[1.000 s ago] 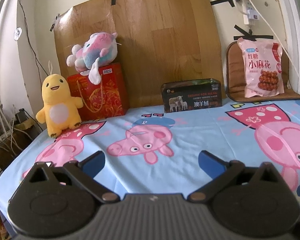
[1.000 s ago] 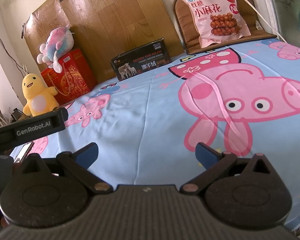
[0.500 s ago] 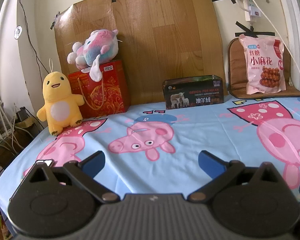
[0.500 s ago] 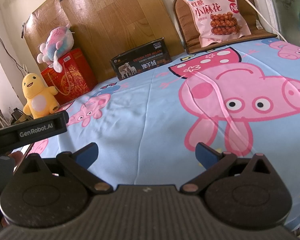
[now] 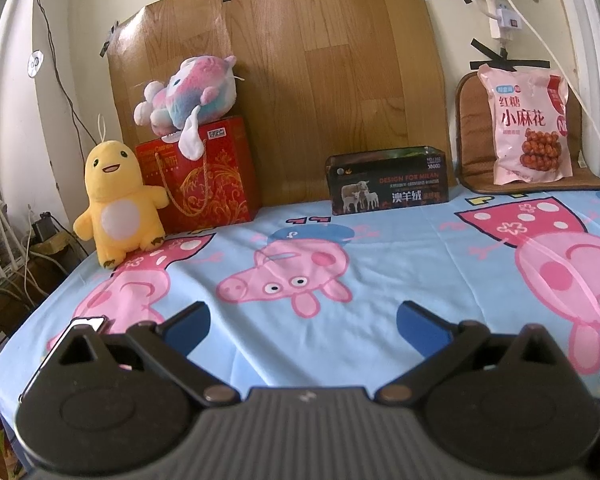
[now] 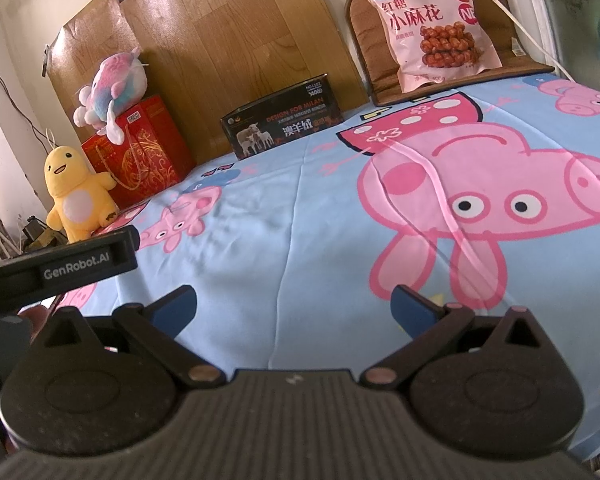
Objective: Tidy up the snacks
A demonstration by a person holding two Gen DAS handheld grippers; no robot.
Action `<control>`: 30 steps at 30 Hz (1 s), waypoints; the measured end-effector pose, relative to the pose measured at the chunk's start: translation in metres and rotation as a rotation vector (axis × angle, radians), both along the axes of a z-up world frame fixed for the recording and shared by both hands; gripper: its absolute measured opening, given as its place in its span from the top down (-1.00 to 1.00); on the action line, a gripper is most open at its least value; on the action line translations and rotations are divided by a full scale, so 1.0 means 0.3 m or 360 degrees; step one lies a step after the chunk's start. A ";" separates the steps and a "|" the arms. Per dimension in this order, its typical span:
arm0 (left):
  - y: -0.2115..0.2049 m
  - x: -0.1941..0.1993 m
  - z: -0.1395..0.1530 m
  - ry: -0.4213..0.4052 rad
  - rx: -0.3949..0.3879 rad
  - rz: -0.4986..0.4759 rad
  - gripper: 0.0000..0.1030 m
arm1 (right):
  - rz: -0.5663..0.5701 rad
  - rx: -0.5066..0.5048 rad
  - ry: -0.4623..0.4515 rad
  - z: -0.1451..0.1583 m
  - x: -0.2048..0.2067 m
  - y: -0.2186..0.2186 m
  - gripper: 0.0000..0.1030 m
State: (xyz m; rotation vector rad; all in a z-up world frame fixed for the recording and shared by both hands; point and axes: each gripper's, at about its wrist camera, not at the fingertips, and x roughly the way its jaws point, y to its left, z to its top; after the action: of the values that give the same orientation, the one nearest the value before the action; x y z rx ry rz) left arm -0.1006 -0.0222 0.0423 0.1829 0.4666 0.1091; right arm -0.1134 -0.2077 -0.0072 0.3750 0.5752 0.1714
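You have one pink snack bag (image 5: 530, 130) to deal with, propped upright against a brown cushion (image 5: 470, 136) at the far right corner of the bed (image 5: 380, 272), beside the window side. One dark box (image 5: 388, 186) printed with sheep stands at the back centre, against the wood-grain board (image 5: 320, 60) taped to the wall. Two plush toys sit at the far left: a yellow one (image 5: 116, 204) standing on the sheet, and a pink-and-blue one (image 5: 190, 90) lying on top of the one red gift bag (image 5: 204, 176).

Your left hand-held gripper (image 5: 302, 326) hovers low over the near edge of the cartoon-pig sheet, fingers spread wide with nothing between them. Your right hand-held gripper (image 6: 294, 306) is spread the same way, also empty, and the snack bag lies far ahead of it (well out of reach from either tool). Between both grippers and the bag lies only bare sheet. In the right wrist view, the left tool's body, labelled GenRobot.AI, crosses the left edge.
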 end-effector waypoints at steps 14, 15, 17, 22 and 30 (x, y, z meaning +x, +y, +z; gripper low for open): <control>-0.002 -0.006 0.005 -0.0027 0.0012 -0.0005 -0.99 | -0.0011 0.0007 -0.0009 0.000 -0.002 0.000 -1.00; -0.002 -0.006 0.005 -0.0027 0.0013 -0.0005 -0.99 | -0.0013 0.0009 -0.0012 0.000 -0.003 -0.002 -1.00; -0.002 -0.006 0.004 -0.0026 0.0013 -0.0003 -0.99 | -0.0011 0.0009 -0.0011 -0.001 -0.003 -0.003 -1.00; -0.001 -0.006 0.004 -0.0034 0.0017 0.0000 -0.99 | -0.0015 0.0018 -0.0018 0.000 -0.006 -0.007 -1.00; 0.000 -0.008 0.005 -0.0051 0.0033 0.0004 -0.99 | -0.0003 0.0029 -0.0014 -0.002 -0.003 -0.005 -1.00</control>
State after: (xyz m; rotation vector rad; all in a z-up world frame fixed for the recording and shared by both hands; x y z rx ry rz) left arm -0.1031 -0.0222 0.0437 0.2004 0.4337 0.1189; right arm -0.1144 -0.2093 -0.0078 0.3925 0.5649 0.1766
